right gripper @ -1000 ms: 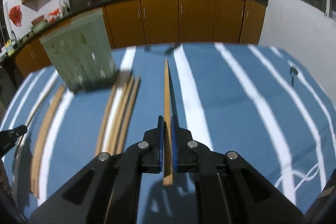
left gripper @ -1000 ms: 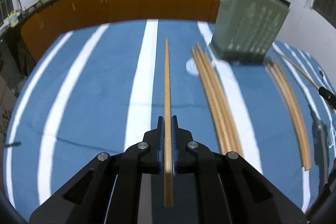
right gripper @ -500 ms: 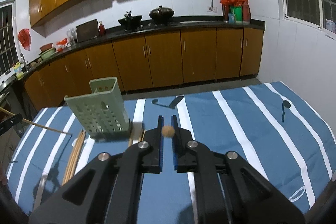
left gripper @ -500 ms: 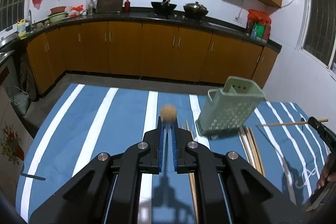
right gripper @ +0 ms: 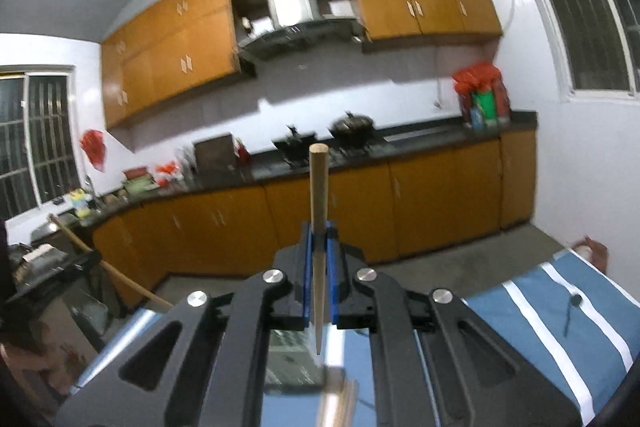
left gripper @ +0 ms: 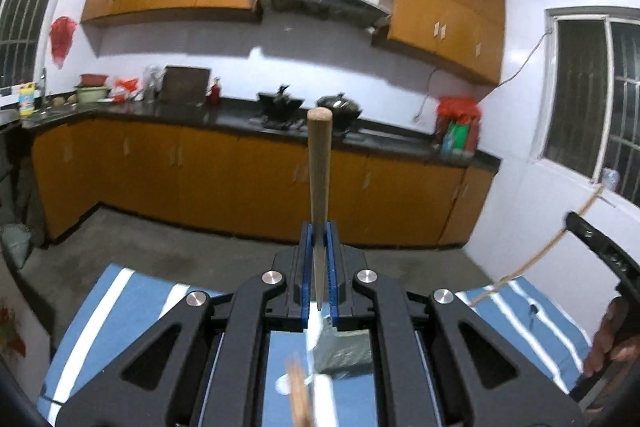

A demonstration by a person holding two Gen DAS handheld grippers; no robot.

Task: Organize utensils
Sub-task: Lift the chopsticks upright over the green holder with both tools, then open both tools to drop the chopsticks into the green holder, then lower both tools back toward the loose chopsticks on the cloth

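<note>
Grippers each clamp one round, tapered wooden chopstick.

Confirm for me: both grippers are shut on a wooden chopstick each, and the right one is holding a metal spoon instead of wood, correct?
Not quite. The right gripper holds no metal spoon: the right wrist view shows its blue pads shut on a wooden chopstick, thick end pointing up and away. The left gripper is likewise shut on a wooden chopstick, as its own view shows.
</note>
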